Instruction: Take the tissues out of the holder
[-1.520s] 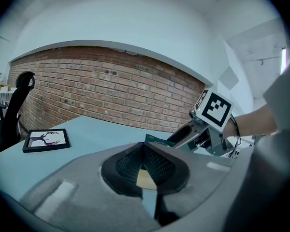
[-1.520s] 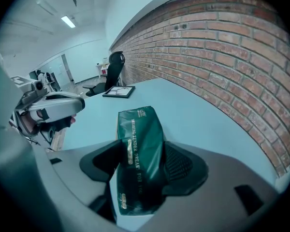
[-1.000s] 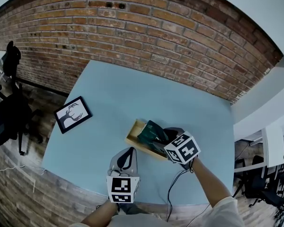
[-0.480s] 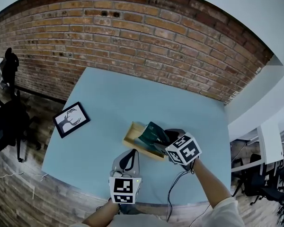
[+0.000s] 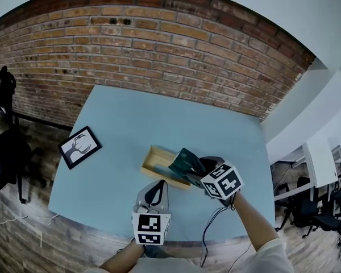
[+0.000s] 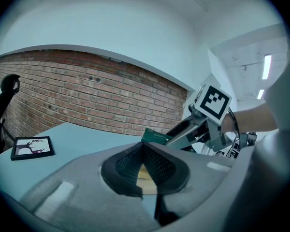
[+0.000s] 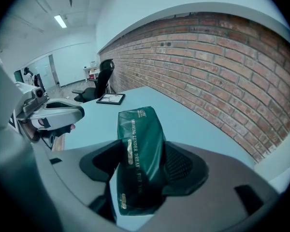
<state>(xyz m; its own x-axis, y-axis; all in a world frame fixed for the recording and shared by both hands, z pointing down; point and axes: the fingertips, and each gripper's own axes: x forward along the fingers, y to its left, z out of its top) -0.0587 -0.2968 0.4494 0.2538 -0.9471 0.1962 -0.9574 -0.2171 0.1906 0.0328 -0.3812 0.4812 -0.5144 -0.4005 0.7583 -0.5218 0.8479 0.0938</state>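
Green tissue pack [image 5: 183, 161] hung tilted above the right end of the wooden holder [image 5: 152, 159], clamped across its middle by my right gripper [image 5: 194, 172], jaws spread wide to span it. Left gripper [image 5: 154, 189] hovered just beside the holder, jaws together and empty, probably placed to steady it.

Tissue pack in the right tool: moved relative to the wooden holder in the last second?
Yes. In the head view the green tissue pack, gripped by the right tool, has shifted right along the wooden holder, leaving more of its left end bare.
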